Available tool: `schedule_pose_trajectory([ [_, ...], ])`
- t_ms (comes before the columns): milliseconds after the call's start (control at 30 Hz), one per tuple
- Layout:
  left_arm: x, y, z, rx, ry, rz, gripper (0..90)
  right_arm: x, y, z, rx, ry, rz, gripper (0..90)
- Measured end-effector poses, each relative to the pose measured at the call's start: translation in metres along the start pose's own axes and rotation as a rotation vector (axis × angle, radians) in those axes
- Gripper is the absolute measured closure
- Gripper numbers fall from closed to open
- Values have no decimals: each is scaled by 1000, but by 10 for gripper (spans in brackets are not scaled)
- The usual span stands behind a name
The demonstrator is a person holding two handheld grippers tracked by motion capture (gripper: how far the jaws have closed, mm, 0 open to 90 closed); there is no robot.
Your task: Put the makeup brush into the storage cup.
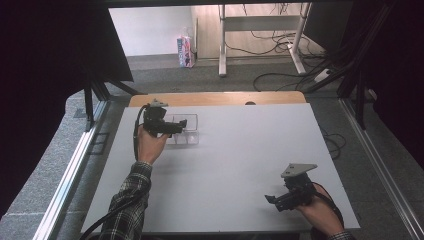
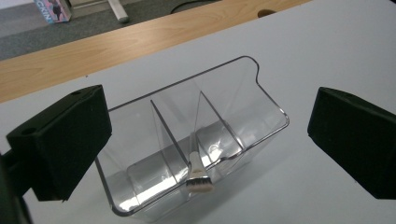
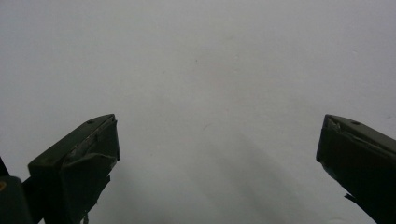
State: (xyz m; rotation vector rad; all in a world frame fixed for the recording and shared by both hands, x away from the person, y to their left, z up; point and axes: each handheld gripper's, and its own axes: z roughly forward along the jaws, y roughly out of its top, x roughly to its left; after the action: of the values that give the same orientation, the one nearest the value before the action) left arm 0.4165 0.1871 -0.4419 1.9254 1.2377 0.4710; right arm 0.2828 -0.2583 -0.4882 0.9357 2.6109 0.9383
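Note:
A clear plastic organizer (image 1: 189,138) with three compartments stands on the grey table at the far left. In the left gripper view a small flat makeup brush (image 2: 198,178) rests inside the organizer (image 2: 271,100), bristles down against the near wall and handle lying along a divider; I cannot tell which compartment it is in. My left gripper (image 1: 176,126) hovers just above the box, and its jaws (image 2: 208,135) stand wide open on either side with nothing between the pads. My right gripper (image 1: 274,200) rests near the front right of the table, open (image 3: 219,158) over bare surface.
The grey tabletop (image 1: 240,155) lies on a wooden board whose far edge (image 1: 215,98) shows behind the organizer. Beyond it are the floor, loose cables, a white desk frame (image 1: 222,45) and a pink carton (image 1: 185,51). Dark curtains flank both sides.

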Motion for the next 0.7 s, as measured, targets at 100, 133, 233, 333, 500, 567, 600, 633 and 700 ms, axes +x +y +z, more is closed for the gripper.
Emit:
schedule_pose_trajectory([
  [100,0,-1,-1,7,-4,3,1,0,0,0,-2,-3,-2,0],
  [133,0,-2,-2,11,-5,12,1,0,0,0,-2,-3,0,0],
  [233,-1,-3,-4,12,-1,14,1,0,0,0,-1,-6,-2,0],
  [333,0,-5,-7,3,-1,10,1,0,0,0,-4,-8,-4,0],
  [500,0,-9,-11,1,-9,3,1,1,0,0,-2,-10,-4,0],
  [567,-1,-9,-13,0,-9,2,1,1,0,0,3,-8,-6,0],
  [600,-1,-10,-14,-3,-9,0,1,1,0,0,6,-10,-6,0],
  [633,-1,-11,-15,-5,-13,-3,1,2,0,1,9,-11,-8,0],
  [700,-2,-12,-16,-10,-13,-4,1,2,0,1,11,-10,-11,0],
])
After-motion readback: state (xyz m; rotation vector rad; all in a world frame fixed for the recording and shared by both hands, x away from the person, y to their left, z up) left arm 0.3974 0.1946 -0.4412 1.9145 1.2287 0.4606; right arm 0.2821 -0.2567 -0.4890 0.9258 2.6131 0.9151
